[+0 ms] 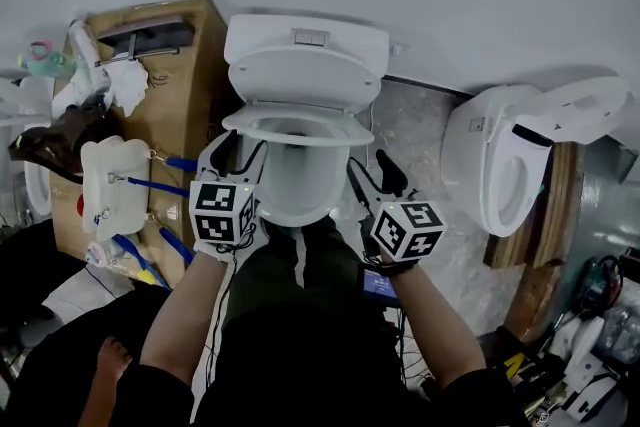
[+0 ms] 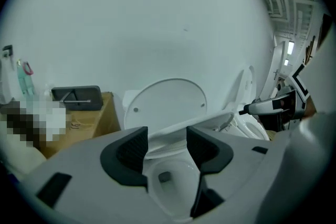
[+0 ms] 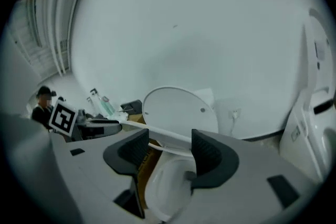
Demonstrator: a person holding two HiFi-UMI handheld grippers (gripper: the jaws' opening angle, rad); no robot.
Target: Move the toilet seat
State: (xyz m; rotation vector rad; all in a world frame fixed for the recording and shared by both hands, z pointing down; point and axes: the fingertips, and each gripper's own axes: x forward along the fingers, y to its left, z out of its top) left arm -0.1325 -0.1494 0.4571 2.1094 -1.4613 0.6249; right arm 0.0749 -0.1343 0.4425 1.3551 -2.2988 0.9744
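The left tongs (image 1: 240, 155) and right tongs (image 1: 372, 173) hang at either side of the front rim of the white ceramic toilet bowl (image 1: 300, 180). Both have their jaws wide apart, with nothing clamped. The white oval plastic toilet seat (image 1: 298, 124) lies just beyond both pairs of tips, half raised and tilted above the bowl. In each gripper view it shows as a slanted slab across the gap between the jaws. Behind it the white rounded lid (image 1: 305, 75) stands upright against the cistern. A second white toilet (image 1: 500, 165) sits well off to the right tongs' outer side, and a brown cardboard box (image 1: 190, 65) lies to the left tongs' outer side.
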